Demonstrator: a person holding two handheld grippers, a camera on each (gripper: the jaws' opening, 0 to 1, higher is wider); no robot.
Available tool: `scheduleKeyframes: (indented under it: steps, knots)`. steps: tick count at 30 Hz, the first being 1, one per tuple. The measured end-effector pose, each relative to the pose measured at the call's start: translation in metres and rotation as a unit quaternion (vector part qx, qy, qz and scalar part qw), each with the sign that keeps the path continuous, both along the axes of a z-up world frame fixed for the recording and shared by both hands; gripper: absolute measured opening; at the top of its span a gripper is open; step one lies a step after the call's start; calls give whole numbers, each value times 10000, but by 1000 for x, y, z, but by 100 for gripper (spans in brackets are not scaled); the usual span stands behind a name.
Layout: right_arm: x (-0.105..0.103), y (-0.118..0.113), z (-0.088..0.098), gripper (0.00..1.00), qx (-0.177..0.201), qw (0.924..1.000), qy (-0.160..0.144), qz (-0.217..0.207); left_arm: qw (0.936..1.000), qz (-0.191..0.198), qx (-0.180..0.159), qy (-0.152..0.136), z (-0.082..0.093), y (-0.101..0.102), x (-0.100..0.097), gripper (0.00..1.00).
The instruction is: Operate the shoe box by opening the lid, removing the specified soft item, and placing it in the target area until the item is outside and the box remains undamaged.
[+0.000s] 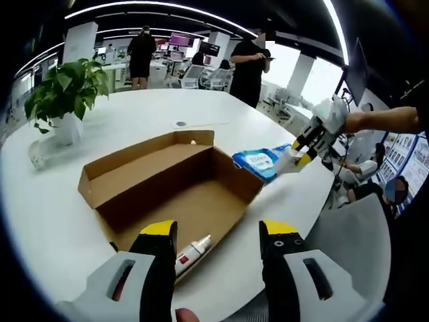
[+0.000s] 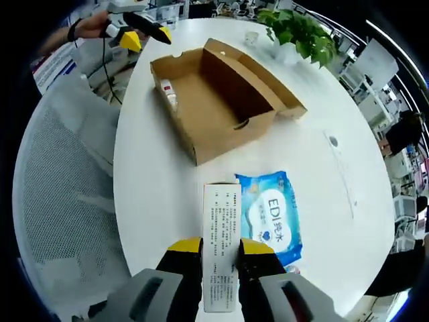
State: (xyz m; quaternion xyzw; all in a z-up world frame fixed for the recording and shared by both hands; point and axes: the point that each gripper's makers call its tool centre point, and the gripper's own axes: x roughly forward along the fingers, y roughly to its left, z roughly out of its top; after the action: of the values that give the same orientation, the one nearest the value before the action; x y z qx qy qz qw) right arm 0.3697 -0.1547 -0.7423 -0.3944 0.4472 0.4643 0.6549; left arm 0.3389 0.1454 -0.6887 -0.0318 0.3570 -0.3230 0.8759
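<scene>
An open brown cardboard box [image 1: 181,181] lies on the white table [image 1: 53,228], its lid flap folded out to one side. My left gripper [image 1: 220,235] stands open just before the box's near end, where a white tube with a red cap [image 1: 193,253] lies. A blue wipes pack [image 1: 258,162] rests flat on the table beyond the box. My right gripper [image 2: 220,247] is shut on a slim white printed carton [image 2: 221,228], held just above the table beside the wipes pack [image 2: 271,218]. The left gripper [image 2: 137,37] shows past the box [image 2: 221,94].
A potted plant [image 1: 64,94] and a small clear cup stand at the table's far left. A grey mesh chair [image 2: 60,201] is pulled up at the table's edge. People stand and sit beyond the table. The table curves off close behind the wipes pack.
</scene>
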Motion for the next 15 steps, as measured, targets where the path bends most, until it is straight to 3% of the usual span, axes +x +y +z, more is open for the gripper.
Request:
scheduleKeyframes:
  steps: [8, 15]
  knots:
    - [-17, -57, -11, 15, -75, 9986, 130, -505, 9997, -214, 52, 101, -8, -24, 3, 50]
    - [-25, -88, -17, 15, -87, 9970, 181, -750, 9993, -336, 98, 115, -8, -42, 9, 50]
